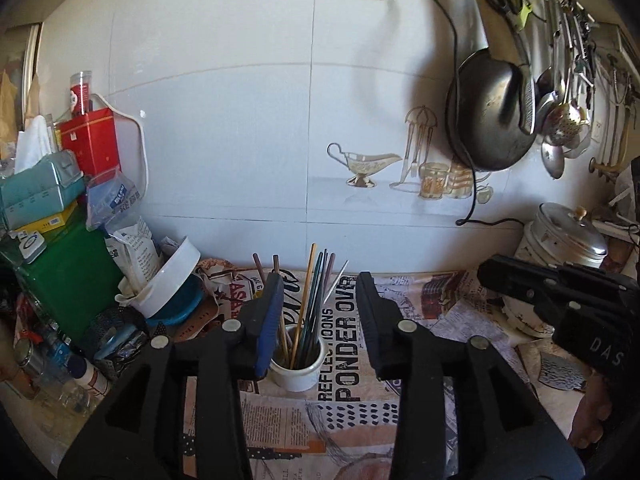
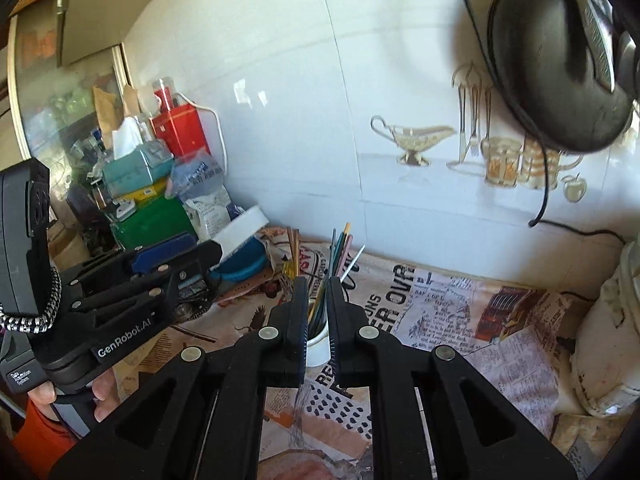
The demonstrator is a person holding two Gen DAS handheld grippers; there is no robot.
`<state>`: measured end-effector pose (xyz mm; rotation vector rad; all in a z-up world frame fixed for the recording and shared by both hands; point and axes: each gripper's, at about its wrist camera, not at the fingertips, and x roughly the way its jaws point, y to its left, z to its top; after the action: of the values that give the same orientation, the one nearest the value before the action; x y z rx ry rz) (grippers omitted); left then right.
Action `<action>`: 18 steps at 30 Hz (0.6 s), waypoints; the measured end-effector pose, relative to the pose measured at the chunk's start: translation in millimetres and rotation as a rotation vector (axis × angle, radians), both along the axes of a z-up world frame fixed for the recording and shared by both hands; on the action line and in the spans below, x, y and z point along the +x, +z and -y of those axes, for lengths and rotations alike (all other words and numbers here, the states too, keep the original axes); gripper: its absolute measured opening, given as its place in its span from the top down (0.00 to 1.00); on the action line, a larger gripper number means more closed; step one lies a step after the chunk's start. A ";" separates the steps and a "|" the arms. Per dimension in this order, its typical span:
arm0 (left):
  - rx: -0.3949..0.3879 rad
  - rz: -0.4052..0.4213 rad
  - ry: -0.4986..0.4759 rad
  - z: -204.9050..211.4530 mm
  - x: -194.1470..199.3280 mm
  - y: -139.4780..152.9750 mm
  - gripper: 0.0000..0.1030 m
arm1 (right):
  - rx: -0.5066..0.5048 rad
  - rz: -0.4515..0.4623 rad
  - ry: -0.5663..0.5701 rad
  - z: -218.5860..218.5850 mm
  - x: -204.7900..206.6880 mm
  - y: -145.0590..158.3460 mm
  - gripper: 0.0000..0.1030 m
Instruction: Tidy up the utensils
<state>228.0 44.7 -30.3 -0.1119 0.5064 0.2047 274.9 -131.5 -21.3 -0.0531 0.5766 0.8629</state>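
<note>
The left tool (image 1: 316,308), matte black with blue ribbed pads (image 1: 267,332), hangs above the counter (image 1: 420,360) with its jaws parted and nothing between them. Framed in that gap stands a small white ceramic cup (image 1: 298,368), round and glossy, holding a spray of thin chopsticks (image 1: 310,300) in tan, teal, dark green and mauve, leaning outward at their tops. The right tool (image 2: 318,308) hovers over the same cup (image 2: 318,346) with its jaws drawn almost together, gripping nothing; only a sliver of the cup and chopsticks (image 2: 340,254) shows through. Each tool appears at the edge of the other's view, angled downward, and a hand (image 2: 72,396) with an orange sleeve grasps the left handle. The counter wears a wrinkled cloth printed like newsprint (image 1: 348,344), its headline partly covered. At the left, a heap of boxes, foil bags and a tilted white bowl (image 1: 172,280) crowds the corner, many pieces too jumbled to name. Behind, glossy white wall tiles carry a painted gravy boat (image 1: 366,162). A black pan (image 1: 492,112) hangs at the right among metal ladles (image 1: 560,120), cut off by the frame.
</note>
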 end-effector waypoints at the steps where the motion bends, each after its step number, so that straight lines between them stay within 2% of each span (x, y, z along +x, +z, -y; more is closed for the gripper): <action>1: 0.007 0.010 -0.001 7.0 -11.1 8.1 0.58 | 0.025 0.026 -0.003 7.6 -10.7 10.1 0.92; 3: 0.021 0.050 -0.002 20.2 -36.1 24.9 0.45 | 0.063 0.068 -0.009 20.3 -29.3 25.4 0.91; 5: 0.036 0.090 -0.003 30.1 -58.7 37.5 0.37 | 0.090 0.110 -0.021 30.2 -48.2 37.5 0.87; 7: 0.054 0.132 0.004 39.9 -82.0 49.1 0.30 | 0.110 0.151 -0.041 39.0 -66.5 46.7 0.79; 9: 0.064 0.171 0.019 46.3 -103.3 58.2 0.18 | 0.122 0.186 -0.066 48.3 -84.7 52.7 0.64; 13: 0.075 0.239 0.034 53.2 -141.1 69.8 0.10 | 0.114 0.251 -0.135 57.8 -115.7 58.7 0.46; 15: 0.080 0.255 0.042 55.3 -154.9 71.7 0.07 | 0.110 0.272 -0.167 61.4 -127.9 60.5 0.29; 18: 0.082 0.268 0.041 58.5 -172.6 71.0 0.05 | 0.110 0.298 -0.198 66.3 -148.4 62.8 0.16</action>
<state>55.4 -13.8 40.7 -0.0686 0.2283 0.2459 126.6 -197.8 41.6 -0.0238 0.2493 0.6769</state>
